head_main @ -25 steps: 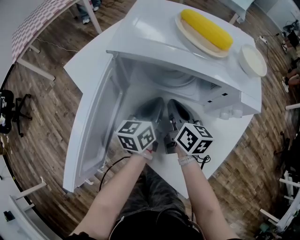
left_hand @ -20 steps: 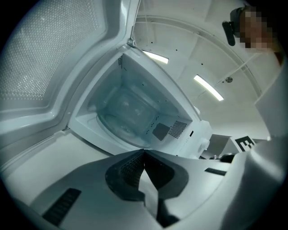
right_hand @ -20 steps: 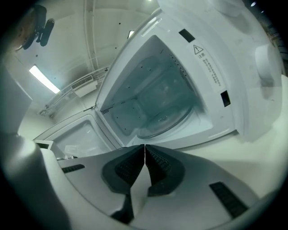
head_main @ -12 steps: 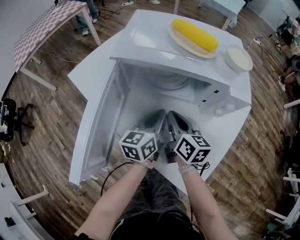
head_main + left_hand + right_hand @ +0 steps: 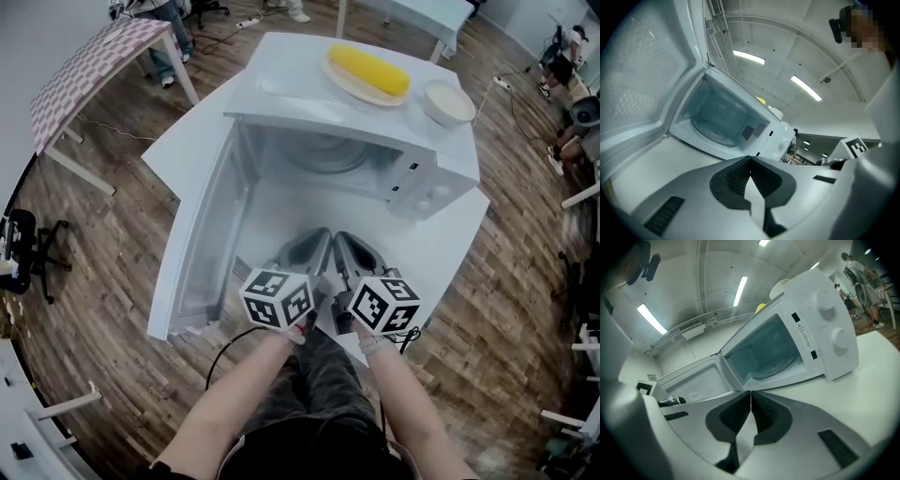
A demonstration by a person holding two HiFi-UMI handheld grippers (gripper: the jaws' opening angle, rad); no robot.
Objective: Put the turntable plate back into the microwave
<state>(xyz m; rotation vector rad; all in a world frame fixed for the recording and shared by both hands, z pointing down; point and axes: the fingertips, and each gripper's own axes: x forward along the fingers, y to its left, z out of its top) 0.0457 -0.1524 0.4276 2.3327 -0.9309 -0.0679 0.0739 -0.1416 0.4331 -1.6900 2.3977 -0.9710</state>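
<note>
The white microwave (image 5: 427, 178) stands on a white table (image 5: 450, 244) with its door (image 5: 202, 239) swung open to the left. The glass turntable plate (image 5: 330, 155) lies flat on the cavity floor; it also shows in the left gripper view as the plate (image 5: 715, 133) and in the right gripper view as the plate (image 5: 776, 367). My left gripper (image 5: 315, 236) and right gripper (image 5: 341, 238) sit side by side in front of the cavity, over the table. The left gripper (image 5: 750, 158) is shut with nothing in it, and so is the right gripper (image 5: 751, 392).
On top of the microwave rest a yellow corn cob on a plate (image 5: 367, 67) and a white bowl (image 5: 448, 101). A checked table (image 5: 89, 66) stands at the far left on the wooden floor. People stand at the room's edges.
Both grippers have drawn back from the microwave opening toward me, staying shut. The microwave now sits farther up in the head view.
</note>
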